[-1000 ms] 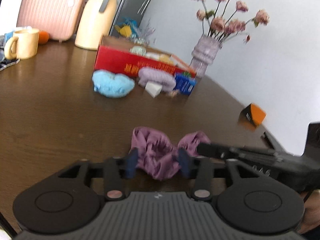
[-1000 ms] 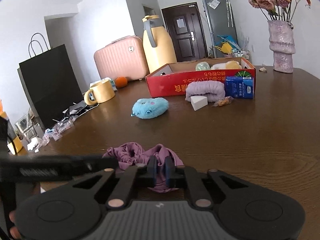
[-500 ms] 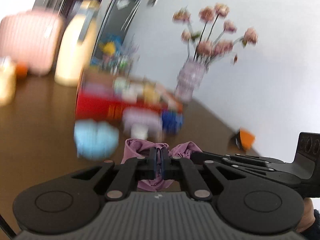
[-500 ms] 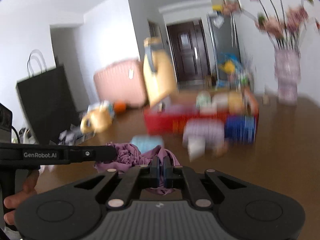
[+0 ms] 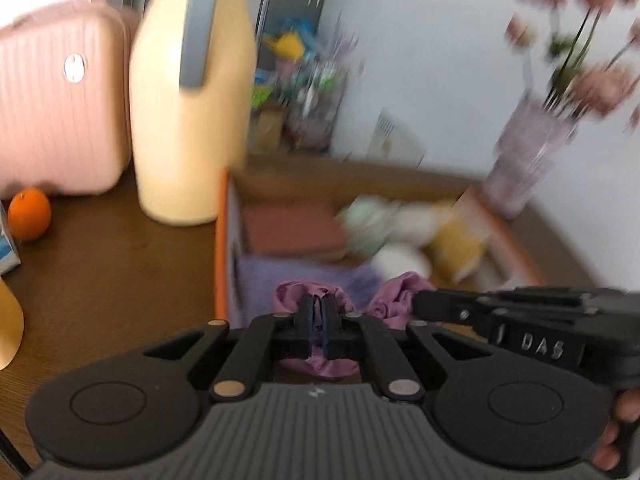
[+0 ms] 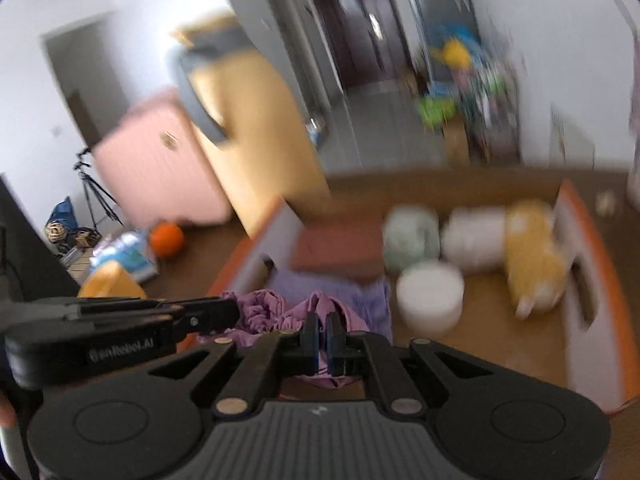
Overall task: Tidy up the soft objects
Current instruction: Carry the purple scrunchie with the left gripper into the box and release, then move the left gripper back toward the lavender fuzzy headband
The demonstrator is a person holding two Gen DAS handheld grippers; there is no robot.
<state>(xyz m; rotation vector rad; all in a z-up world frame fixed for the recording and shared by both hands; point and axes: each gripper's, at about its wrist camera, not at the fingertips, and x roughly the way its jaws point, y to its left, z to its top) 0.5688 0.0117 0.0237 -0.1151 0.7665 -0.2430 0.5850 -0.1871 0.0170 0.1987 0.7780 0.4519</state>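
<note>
Both tools are pinched tight on the purple cloth (image 5: pixel 316 300): the left tool (image 5: pixel 319 330) and the right tool (image 6: pixel 323 338) carry it between them, just above the near end of the open box (image 6: pixel 592 248). Next, I'd guess, lower and release.

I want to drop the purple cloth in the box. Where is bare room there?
Bare cardboard floor lies between the white round item and the yellow plush. The far row is crowded. Both tongs hold the purple cloth over the near-left corner, already covered by lilac fabric.
</note>
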